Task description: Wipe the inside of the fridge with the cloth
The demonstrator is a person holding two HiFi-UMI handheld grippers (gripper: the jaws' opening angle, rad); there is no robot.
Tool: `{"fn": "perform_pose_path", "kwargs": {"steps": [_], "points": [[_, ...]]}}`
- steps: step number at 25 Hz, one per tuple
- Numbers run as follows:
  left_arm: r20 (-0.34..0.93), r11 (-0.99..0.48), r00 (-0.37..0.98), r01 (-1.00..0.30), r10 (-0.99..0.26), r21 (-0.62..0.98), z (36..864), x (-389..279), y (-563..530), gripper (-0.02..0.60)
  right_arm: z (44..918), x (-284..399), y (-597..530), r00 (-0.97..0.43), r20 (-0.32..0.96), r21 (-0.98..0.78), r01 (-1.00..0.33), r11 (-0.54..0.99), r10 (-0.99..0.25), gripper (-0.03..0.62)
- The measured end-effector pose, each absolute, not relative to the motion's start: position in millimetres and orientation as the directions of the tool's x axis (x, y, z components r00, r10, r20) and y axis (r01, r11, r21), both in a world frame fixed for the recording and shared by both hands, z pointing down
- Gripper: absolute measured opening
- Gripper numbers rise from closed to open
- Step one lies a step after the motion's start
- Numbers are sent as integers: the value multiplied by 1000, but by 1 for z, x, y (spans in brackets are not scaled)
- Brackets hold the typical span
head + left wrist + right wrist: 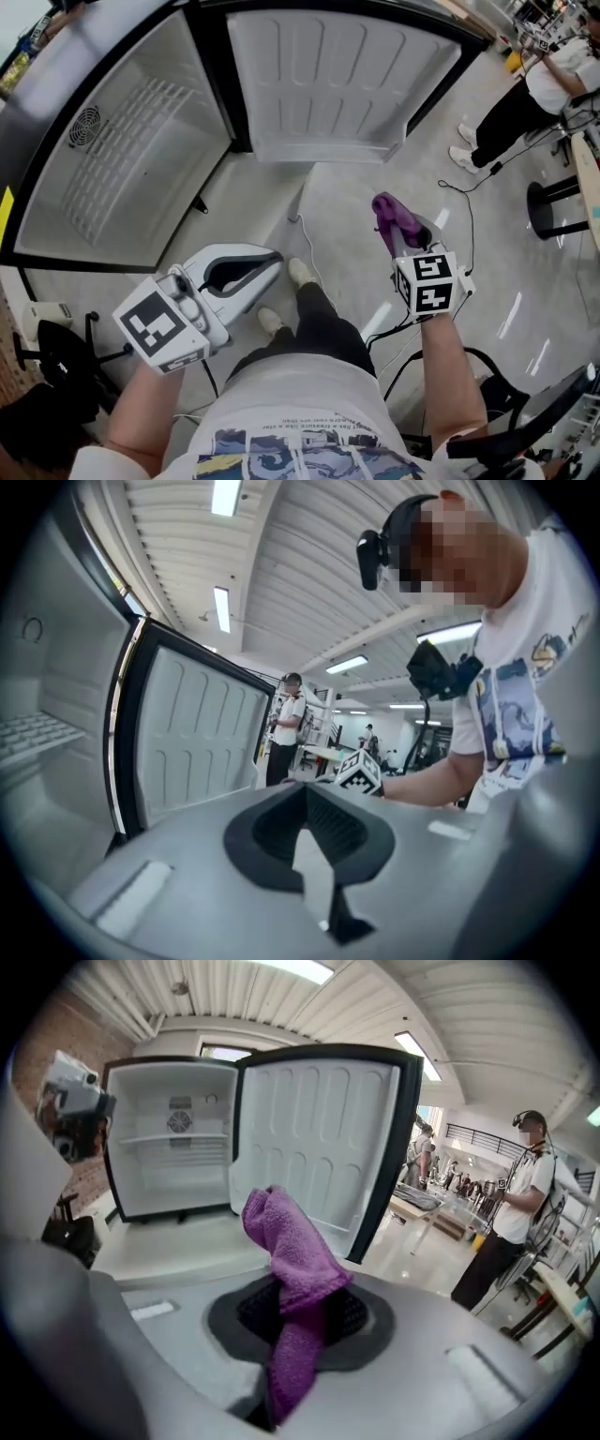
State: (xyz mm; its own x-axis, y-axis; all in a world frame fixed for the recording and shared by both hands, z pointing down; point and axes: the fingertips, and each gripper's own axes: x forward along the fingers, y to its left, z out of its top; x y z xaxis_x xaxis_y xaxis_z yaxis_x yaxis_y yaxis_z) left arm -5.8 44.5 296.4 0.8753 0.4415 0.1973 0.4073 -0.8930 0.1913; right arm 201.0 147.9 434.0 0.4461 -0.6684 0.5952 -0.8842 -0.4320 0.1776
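While the purple cloth (397, 216) sits clamped in the right gripper's (405, 242) jaws, its free end bunched upward ready to meet a wall, the open mini fridge (56, 141) waits at eleven o'clock. The fridge door (328, 84) is swung wide at twelve, giving access. At seven o'clock, the left gripper (258, 267) has its jaws together on nothing, seemingly spare. Wiping looks not yet begun.

The fridge (178, 56) stood open at the upper left, its door (328, 84) swung wide at top centre, so the mouth was unblocked. Inside, a wire shelf (122, 159) crossed the cavity and split the room. A thin cable (306, 246) trailed over the floor (253, 197) in front. A bystander (525, 103) stood well off at the upper right.
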Motion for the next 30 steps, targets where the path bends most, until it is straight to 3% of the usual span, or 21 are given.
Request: {"fn": "perform_pose_path", "kwargs": {"steps": [4,14,30], "points": [[169,-903,896,373,410,213,304,-30,50,6,401,154,146,364,552,118,-925,-362,-750,55],[224,-971,954,161,198,176,314,-86,69,6,356,87,145,141,481,109,-989,-100,-865,55],[234,-988,971,-85,-53,129,302,-70,250,6,341,90,287,-128,404,51,-986,162,-906,55]]}}
